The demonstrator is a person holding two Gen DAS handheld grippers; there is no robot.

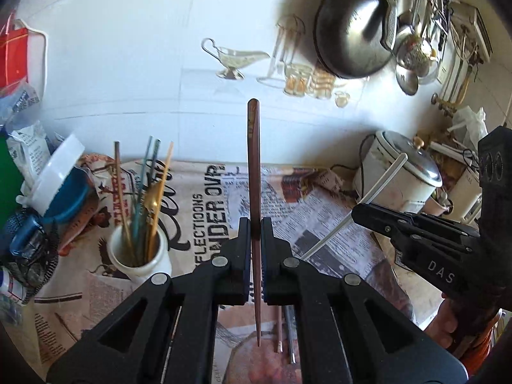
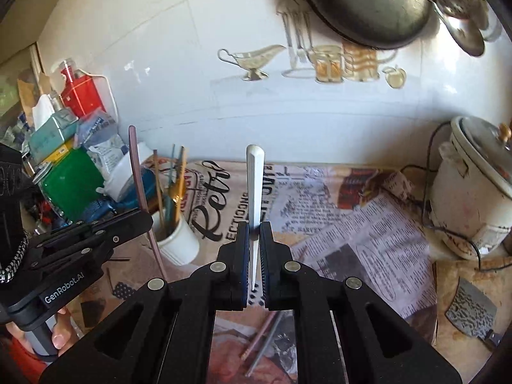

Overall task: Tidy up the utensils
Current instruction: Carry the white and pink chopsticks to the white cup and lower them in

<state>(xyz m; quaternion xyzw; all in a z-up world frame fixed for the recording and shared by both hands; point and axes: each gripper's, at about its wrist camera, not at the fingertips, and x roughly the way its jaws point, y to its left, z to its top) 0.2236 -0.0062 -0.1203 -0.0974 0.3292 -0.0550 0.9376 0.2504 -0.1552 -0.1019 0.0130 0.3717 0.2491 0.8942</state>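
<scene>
The left hand-held gripper [image 1: 255, 233] is pressed together on a brown chopstick [image 1: 253, 166] standing upright at frame centre. The right hand-held gripper [image 2: 255, 240] likewise pinches a white chopstick [image 2: 255, 185], upright at centre. A white cup [image 1: 140, 256] of chopsticks sits lower left on the worktop's newspaper [image 1: 320, 224], which reads "Retro". The gripper bodies read "DAS" and "GenRobot.AI".

Ahead of me stands a white tiled wall [image 1: 128, 48], glossy in bright daylight, bearing a printed kitchenware decal [image 2: 313, 60]. A dark wok [image 1: 348, 35] and ladles [image 1: 412, 54] hang at its upper right. Newspaper [image 2: 352, 224] covers the counter; a white cooker [image 2: 473, 188] sits at the right edge.
</scene>
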